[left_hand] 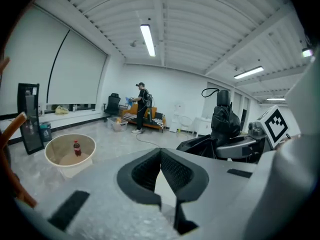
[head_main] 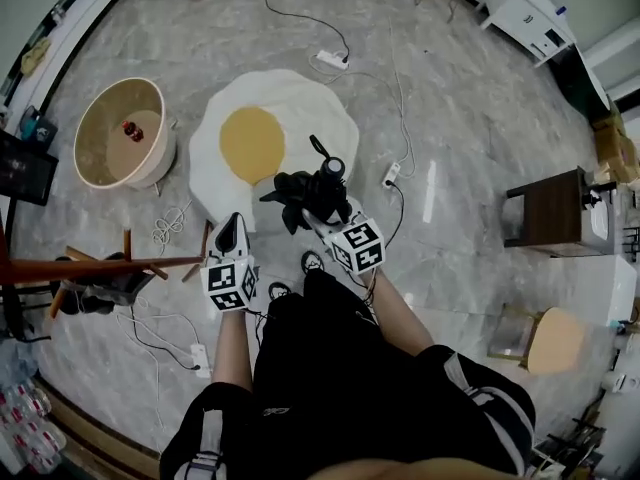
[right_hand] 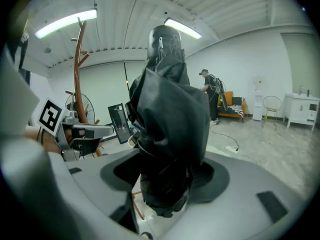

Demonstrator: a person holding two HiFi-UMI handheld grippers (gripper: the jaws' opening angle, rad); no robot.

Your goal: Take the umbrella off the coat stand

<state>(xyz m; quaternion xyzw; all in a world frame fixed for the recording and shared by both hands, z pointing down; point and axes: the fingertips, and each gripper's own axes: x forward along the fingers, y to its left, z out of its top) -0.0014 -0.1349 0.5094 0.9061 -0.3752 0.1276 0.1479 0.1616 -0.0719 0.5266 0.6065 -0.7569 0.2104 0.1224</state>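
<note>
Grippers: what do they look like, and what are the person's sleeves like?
The left gripper and right gripper are pale grey, with dark ridged pads and a white cube of black square markers each. The short sleeves are black with white stripes.

Egg-shaped rug (head_main: 290,103), round tub (head_main: 103,158), bottle (head_main: 132,130) inside

Left gripper empty, pointed across a bright hall.
The left gripper (left_hand: 160,151) fills the lower frame, its dark pads meeting at the tips with nothing between them. At middle right a black folded umbrella (left_hand: 222,121) stands upright in the right gripper (left_hand: 248,145). At lower left a round tub (left_hand: 60,165) holds a small bottle (left_hand: 76,148); a person (left_hand: 142,106) stands far off near centre.
</note>
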